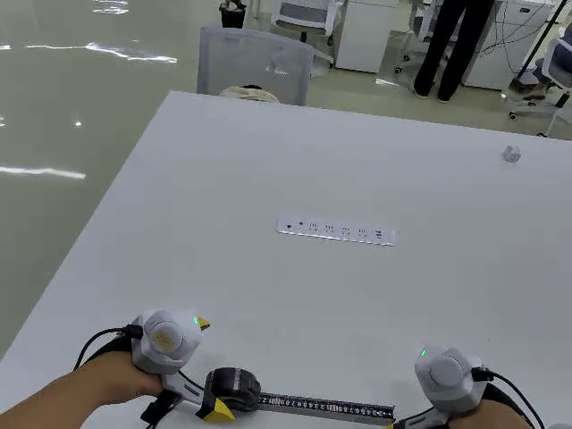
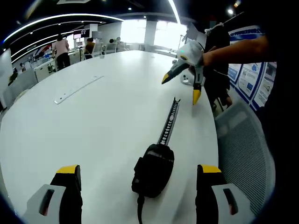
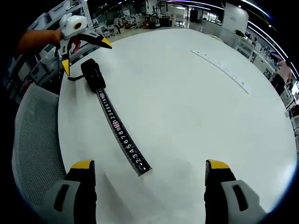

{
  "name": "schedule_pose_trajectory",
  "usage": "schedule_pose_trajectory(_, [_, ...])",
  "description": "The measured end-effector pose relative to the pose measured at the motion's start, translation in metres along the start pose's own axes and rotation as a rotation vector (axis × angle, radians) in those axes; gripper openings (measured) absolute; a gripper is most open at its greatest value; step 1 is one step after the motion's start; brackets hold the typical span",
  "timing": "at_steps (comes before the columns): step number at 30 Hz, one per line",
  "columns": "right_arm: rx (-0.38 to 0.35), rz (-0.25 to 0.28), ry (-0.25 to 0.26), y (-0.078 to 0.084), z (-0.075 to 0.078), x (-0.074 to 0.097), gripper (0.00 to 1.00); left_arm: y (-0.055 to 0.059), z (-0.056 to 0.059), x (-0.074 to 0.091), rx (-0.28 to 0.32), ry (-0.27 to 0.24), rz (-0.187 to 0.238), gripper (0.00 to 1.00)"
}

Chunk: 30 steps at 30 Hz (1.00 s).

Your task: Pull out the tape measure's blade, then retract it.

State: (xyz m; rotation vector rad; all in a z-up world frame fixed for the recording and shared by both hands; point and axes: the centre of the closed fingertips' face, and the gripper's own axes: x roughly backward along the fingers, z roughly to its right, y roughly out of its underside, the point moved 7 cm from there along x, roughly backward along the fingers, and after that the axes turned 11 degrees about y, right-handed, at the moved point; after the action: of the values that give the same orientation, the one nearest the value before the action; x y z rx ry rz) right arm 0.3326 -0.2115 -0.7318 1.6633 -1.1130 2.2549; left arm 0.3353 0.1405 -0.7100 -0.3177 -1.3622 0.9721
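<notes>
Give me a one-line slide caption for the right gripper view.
Open right gripper faces the tape measure's pulled-out blade on the table; open left gripper straddles its black case.

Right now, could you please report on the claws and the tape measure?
Left claw open, astride the case, no grip. Right claw open, off the blade. Blade out, flat on table. Power strip distant.

An open-plan office; white table point(image 1: 268, 179) with socket strip point(image 1: 335, 231), mesh chair point(image 1: 255, 58), cabinets point(image 1: 366, 31)

Tape measure point(image 1: 232, 391) on table point(image 1: 313, 161) by left gripper point(image 1: 211, 366), blade point(image 1: 326, 408) toward right gripper point(image 2: 181, 89).
</notes>
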Motion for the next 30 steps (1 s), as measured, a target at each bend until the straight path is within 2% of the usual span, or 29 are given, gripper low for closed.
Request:
schedule_pose_trajectory(5, [-0.028, 0.014, 0.037, 0.004, 0.004, 0.004, 1.0, 0.003, 0.001, 0.005, 0.005, -0.021, 0.019, 1.0])
schedule_pose_trajectory(9, [-0.076, 0.059, 0.083, 0.003, 0.01, 0.009, 1.0, 0.004, 0.002, 0.009, 0.021, -0.042, 0.043, 1.0])
schedule_pose_trajectory(12, [-0.097, 0.107, 0.105, -0.002, 0.011, 0.015, 1.0, 0.0, 0.004, 0.013, 0.016, -0.065, 0.074, 1.0])
schedule_pose_trajectory(13, [-0.105, 0.113, 0.106, -0.002, 0.01, 0.017, 1.0, -0.001, 0.002, 0.014, -0.003, -0.086, 0.071, 1.0])
schedule_pose_trajectory(14, [-0.116, 0.115, 0.102, -0.001, 0.008, 0.017, 1.0, 0.002, -0.002, 0.017, -0.033, -0.126, 0.039, 1.0])
schedule_pose_trajectory(15, [-0.117, 0.114, 0.102, 0.0, 0.006, 0.018, 1.0, 0.004, -0.001, 0.016, -0.001, -0.124, 0.03, 1.0])
schedule_pose_trajectory(17, [-0.121, 0.118, 0.109, 0.002, 0.004, 0.018, 1.0, 0.004, 0.001, 0.018, 0.04, -0.108, 0.074, 1.0])
schedule_pose_trajectory(20, [-0.149, 0.138, 0.115, 0.007, 0.002, 0.024, 1.0, 0.009, 0.001, 0.023, 0.04, -0.131, 0.084, 1.0])
schedule_pose_trajectory(21, [-0.172, 0.166, 0.103, 0.007, 0.0, 0.026, 1.0, 0.01, 0.003, 0.025, 0.049, -0.13, 0.089, 1.0])
schedule_pose_trajectory(22, [-0.196, 0.16, 0.112, 0.013, 0.001, 0.028, 1.0, 0.01, 0.006, 0.027, 0.064, -0.123, 0.106, 1.0])
schedule_pose_trajectory(24, [-0.192, 0.165, 0.132, 0.019, 0.001, 0.031, 1.0, 0.011, 0.009, 0.03, 0.066, -0.123, 0.136, 1.0])
schedule_pose_trajectory(26, [-0.221, 0.174, 0.134, 0.024, -0.002, 0.036, 1.0, 0.015, 0.012, 0.034, 0.068, -0.14, 0.144, 1.0])
schedule_pose_trajectory(30, [-0.212, 0.177, 0.158, 0.034, -0.008, 0.043, 1.0, 0.025, 0.015, 0.043, 0.1, -0.177, 0.149, 1.0])
